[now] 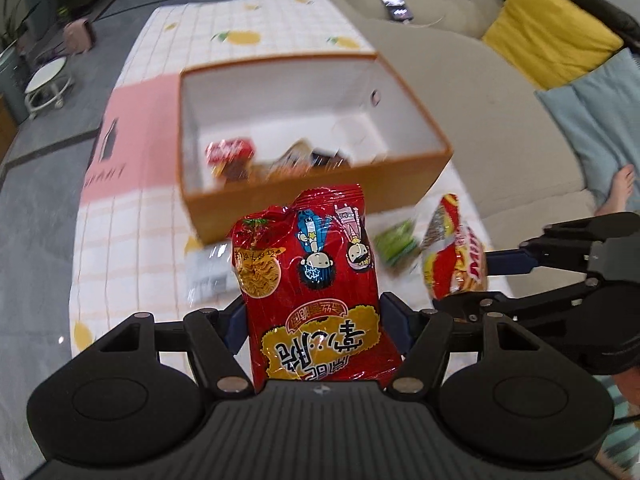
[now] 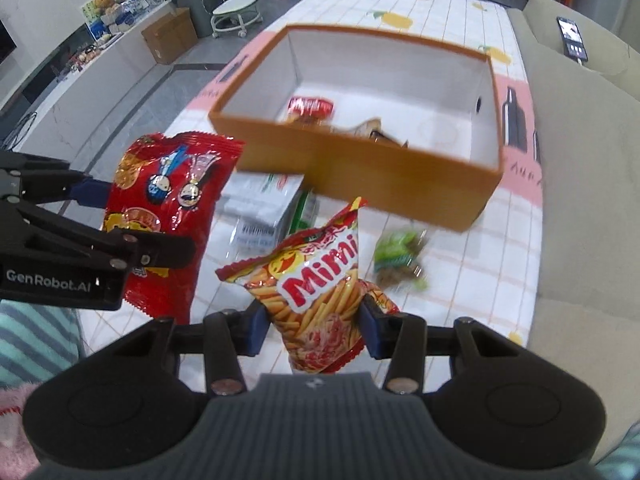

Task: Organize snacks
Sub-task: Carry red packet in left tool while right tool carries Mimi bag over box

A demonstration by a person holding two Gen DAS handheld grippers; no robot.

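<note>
My left gripper (image 1: 316, 320) is shut on a red noodle-snack bag (image 1: 308, 280) with cartoon figures, held above the table in front of the orange box (image 1: 320, 196). It also shows in the right wrist view (image 2: 168, 208). My right gripper (image 2: 312, 320) is shut on a Mimi snack bag (image 2: 320, 288), also seen in the left wrist view (image 1: 452, 252). The orange box (image 2: 360, 172) holds a red packet (image 2: 310, 106) and some brown packets (image 2: 376, 130).
On the checked tablecloth (image 2: 480, 260) lie a green packet (image 2: 400, 256) and white packets (image 2: 264, 204) near the box front. A beige sofa (image 1: 480, 92) with a yellow cushion (image 1: 548, 28) and a phone (image 1: 394, 4) stands to the right. A bare foot (image 1: 620, 188) shows at right.
</note>
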